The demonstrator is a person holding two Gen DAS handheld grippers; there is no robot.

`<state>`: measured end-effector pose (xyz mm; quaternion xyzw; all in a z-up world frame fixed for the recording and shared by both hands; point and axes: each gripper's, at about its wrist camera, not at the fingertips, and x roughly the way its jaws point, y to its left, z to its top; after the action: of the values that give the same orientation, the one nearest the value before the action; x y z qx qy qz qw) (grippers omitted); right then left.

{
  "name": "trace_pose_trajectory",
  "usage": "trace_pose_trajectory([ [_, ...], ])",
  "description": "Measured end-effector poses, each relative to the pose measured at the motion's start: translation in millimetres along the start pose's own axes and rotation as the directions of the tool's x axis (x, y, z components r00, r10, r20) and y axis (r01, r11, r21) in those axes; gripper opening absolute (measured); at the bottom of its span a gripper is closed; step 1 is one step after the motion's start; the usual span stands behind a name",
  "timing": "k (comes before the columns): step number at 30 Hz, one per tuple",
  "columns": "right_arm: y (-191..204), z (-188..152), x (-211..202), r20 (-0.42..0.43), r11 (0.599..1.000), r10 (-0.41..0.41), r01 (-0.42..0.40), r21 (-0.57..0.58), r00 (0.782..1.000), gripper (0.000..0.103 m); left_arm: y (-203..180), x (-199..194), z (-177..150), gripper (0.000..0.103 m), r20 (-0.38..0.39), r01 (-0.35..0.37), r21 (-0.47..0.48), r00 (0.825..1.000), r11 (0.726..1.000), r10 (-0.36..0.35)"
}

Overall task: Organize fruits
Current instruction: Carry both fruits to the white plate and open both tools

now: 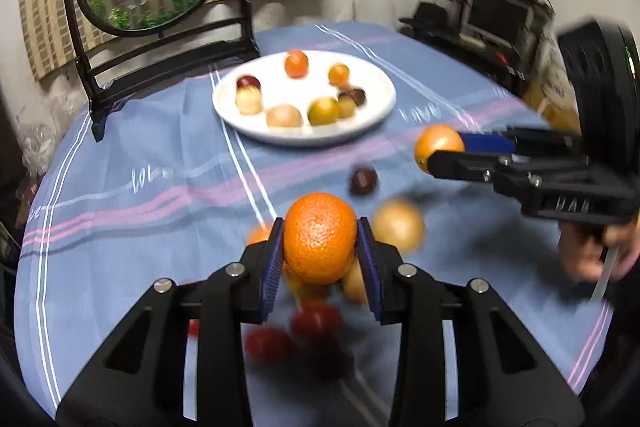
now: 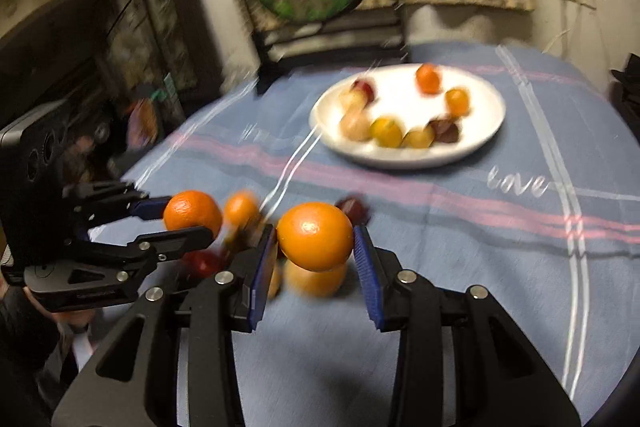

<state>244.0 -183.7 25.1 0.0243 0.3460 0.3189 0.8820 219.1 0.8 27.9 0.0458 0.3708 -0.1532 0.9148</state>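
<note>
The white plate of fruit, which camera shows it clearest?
The left wrist view: the round white plate is fairly sharp, its fruits distinct. The right wrist view shows the plate whole but smeared by motion blur.

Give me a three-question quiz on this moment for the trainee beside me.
1. True or false: the left gripper carries nothing.
2. What does the right gripper hold? A) dark red plum B) round orange citrus fruit C) nothing
3. Where do the sorted fruits lie?

Key:
1. False: its jaws grip a round orange mandarin.
2. B.
3. On the round white plate, on the blue striped tablecloth; other fruits remain loose on the cloth.
</note>
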Motion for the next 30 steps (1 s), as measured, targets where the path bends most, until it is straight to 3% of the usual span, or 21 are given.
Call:
trace_pose_trajectory([
  [2, -13, 21, 10, 0.041, 0.998, -0.046, 0.045, 0.035, 0.998, 0.040, 9, 14, 25, 0.036, 0.006, 0.000, -0.030, 1.000, 1.000, 0.000],
  [5, -32, 45, 29, 0.080, 0.992, -0.114, 0.108, 0.072, 0.990, 0.040, 20, 44, 64, 0.036, 0.014, -0.062, -0.041, 0.998, 0.997, 0.062],
  [13, -77, 82, 86, 0.087, 0.981, -0.156, 0.144, 0.133, 0.984, 0.040, 35, 135, 132, 0.036, -0.051, -0.073, -0.068, 0.996, 0.995, 0.070],
  [25, -93, 95, 124, 0.048, 0.987, -0.138, 0.134, 0.086, 0.989, 0.040, 49, 190, 137, 0.037, -0.120, -0.070, -0.096, 0.991, 0.993, 0.058],
  [30, -89, 95, 122, 0.040, 0.987, -0.148, 0.146, 0.063, 0.988, 0.051, 48, 182, 140, 0.057, -0.093, -0.082, -0.110, 0.993, 0.991, 0.072],
])
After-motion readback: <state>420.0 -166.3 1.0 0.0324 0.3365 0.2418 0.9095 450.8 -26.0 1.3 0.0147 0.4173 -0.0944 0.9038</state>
